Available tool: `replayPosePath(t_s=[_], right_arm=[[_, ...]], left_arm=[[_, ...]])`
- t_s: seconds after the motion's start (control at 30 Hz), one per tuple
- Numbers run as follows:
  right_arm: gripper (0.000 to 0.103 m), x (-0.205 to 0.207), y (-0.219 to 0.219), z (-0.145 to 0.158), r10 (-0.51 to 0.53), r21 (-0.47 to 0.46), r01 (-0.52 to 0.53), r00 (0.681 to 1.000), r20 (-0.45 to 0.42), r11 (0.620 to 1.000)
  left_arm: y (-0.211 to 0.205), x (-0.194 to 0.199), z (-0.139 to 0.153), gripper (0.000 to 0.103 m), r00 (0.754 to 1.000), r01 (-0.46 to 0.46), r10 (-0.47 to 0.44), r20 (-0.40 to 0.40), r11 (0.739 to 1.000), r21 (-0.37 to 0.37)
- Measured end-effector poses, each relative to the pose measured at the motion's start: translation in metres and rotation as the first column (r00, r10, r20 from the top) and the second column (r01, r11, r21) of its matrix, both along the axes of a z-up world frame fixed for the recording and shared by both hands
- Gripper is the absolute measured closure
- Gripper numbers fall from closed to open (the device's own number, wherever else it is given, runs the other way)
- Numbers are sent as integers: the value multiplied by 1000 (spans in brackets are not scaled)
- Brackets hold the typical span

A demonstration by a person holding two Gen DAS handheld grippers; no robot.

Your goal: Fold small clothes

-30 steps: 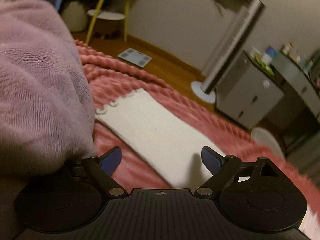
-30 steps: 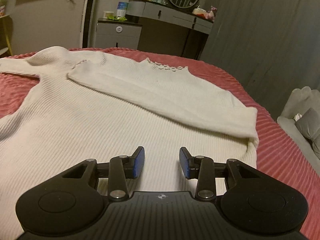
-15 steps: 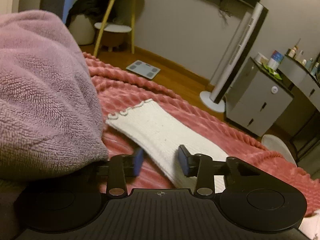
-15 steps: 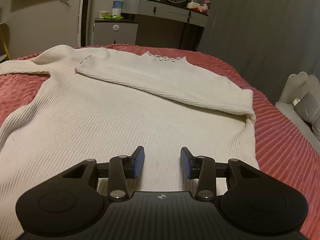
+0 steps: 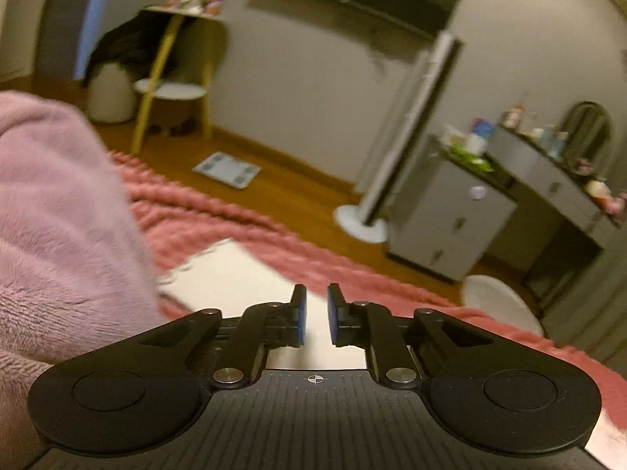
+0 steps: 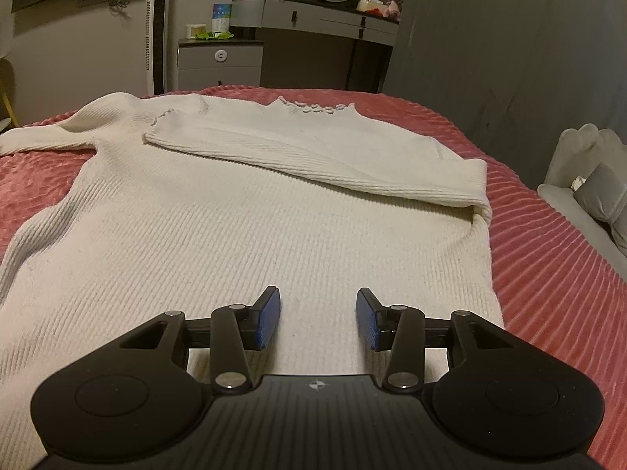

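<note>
One sleeve folded, one still to go.

My left gripper (image 5: 313, 315), spread wide a second ago, now pinches the left sleeve (image 5: 231, 270) at lower centre; my right gripper (image 6: 318, 319) hangs opening, empty, over the sweater (image 6: 219, 227), whose right sleeve (image 6: 313, 152) already lies across the chest.

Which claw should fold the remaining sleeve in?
Left. Left claw is shut at the outstretched sleeve, apparently pinching it. Right claw hovers over the sweater body, jaws opening, empty.
</note>
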State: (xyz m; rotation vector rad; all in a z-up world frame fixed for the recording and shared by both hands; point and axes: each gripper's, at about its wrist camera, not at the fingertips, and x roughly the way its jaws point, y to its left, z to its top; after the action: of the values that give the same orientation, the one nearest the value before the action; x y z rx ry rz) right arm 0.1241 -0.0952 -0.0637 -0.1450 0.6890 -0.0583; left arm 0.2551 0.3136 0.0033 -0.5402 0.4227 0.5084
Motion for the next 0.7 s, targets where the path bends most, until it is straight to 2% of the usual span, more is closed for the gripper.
replayPosePath(t_s=[0.13,0.2,0.27,0.3,0.37,0.43,0.53,0.6,0.7], right_arm=[[60,-2,0,0,-2,9,2,1000,1,1000],[59,-3,-1,0,-3,14,3,1000,-3,1000],[58,-4,-2,2,-6,20,6,1000,-2,1000],[57,-4,-2,3,-6,22,6,1000,-1,1000],[55,-6,-3,3,-7,25,7,1000,3,1000],[55,-6,-4,1,-9,29,9,1000,-1,1000],[54,-4,-5,-3,-14,40,15,1000,-11,999],[53,-4,-5,-4,-15,40,16,1000,-11,999],[51,-4,-4,-4,-16,29,16,1000,-9,999]], left_arm=[[-20,3,13,94,992,119,-116,53,991,-60],[-21,7,10,93,993,114,-112,25,992,-62],[-10,6,-2,73,997,66,-69,-16,988,-141],[0,3,-9,69,999,33,-39,-25,980,-198],[22,-6,-28,62,999,-36,23,-43,945,-324],[36,-9,-42,50,998,-58,40,-54,919,-389],[44,-9,-48,49,997,-73,63,-39,914,-399],[46,-6,-51,46,995,-97,79,-60,908,-408],[48,-2,-53,46,992,-129,118,-52,918,-375]])
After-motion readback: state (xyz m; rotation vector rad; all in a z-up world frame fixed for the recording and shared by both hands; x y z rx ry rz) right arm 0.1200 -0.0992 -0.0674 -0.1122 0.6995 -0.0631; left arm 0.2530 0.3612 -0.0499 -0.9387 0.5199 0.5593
